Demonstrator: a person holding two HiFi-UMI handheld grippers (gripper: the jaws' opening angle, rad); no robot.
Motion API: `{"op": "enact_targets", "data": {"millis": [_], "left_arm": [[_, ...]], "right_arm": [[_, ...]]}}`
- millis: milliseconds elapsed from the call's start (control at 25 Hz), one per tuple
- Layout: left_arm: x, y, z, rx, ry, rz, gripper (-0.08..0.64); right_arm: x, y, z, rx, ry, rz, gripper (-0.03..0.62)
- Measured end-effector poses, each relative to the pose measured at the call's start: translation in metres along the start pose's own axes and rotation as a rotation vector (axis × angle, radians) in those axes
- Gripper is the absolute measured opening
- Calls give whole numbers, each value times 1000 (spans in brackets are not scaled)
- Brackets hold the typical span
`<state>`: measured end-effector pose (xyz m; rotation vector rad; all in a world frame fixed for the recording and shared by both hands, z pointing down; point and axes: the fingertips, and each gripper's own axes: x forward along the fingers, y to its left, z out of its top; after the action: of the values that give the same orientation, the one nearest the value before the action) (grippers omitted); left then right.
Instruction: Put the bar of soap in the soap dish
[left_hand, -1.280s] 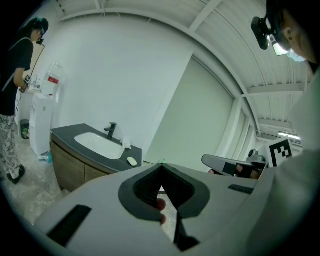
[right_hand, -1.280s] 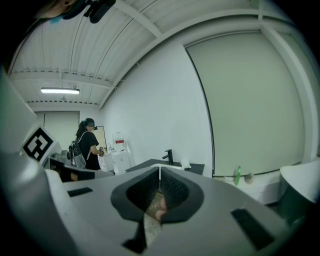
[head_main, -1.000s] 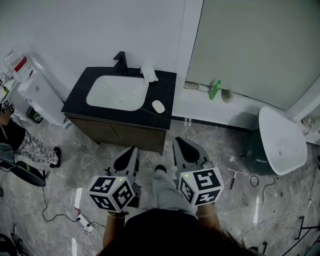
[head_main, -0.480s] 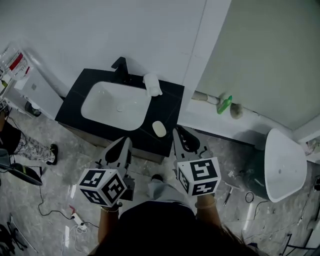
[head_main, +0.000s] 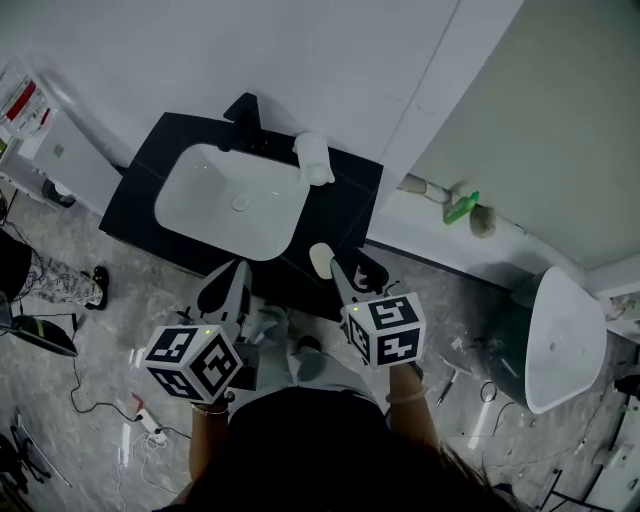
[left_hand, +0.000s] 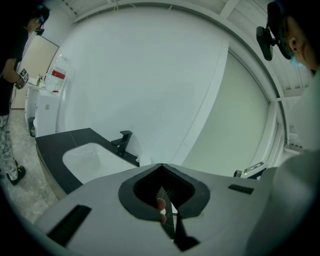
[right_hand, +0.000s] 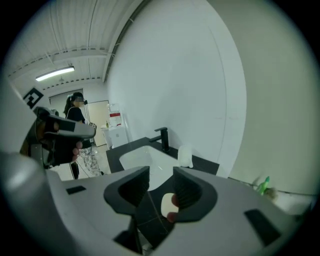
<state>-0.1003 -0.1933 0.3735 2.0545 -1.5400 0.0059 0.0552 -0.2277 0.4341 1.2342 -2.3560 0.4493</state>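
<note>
Head view: bar of soap (head_main: 320, 260) seen on black countertop (head_main: 350, 215), just right of washbasin (head_main: 225, 200) front corner. White item at washbasin back right corner judged soap dish (head_main: 314, 160). Right gripper (head_main: 342, 272) held just beside soap. Left gripper (head_main: 228, 282) seen near washbasin front edge.

Left gripper view: jaws closed tip to tip, nothing held.

Right gripper view: jaws partly parted, just opened. Soap (right_hand: 169, 204) framed in gap, not yet pinched. Soap judged light, rigid, slick, rounded. Hold advised across narrow width, mid-length.
</note>
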Motion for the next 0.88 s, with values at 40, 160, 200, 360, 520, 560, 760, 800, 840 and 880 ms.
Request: {"op": "enact_targets", "data": {"millis": [40,160,200,360,520,560,760,800,840,880], "left_arm": [[8,4,2,-1,4,-8,-6],[29,15,9,-9,26,-36,-6],[36,19,11,-10,36,-45,-6],[63,34,16,-8,81,-79,-6],[86,48,22,-12,109,-101,-6],[90,52,24,-14,115,-102,-6],[112,71,27,-26,149,-93,-5],[115,74,26,-26,158,-92,-6],[118,76,24,-26,167,-91,-6],[121,78,23,-27,177,-89,-6]], "right_arm": [[10,-1,-5,0,27,-1,135],[38,-2,-21,0,112,10,163],[47,-1,-26,3,141,18,174],[83,-9,-48,18,250,25,213],[113,-18,-78,62,351,24,234],[118,-19,-87,72,377,24,242],[142,-27,-122,95,488,3,279],[146,-28,-128,96,507,1,284],[150,-29,-134,94,526,-1,289],[153,-30,-139,87,545,-3,294]]}}
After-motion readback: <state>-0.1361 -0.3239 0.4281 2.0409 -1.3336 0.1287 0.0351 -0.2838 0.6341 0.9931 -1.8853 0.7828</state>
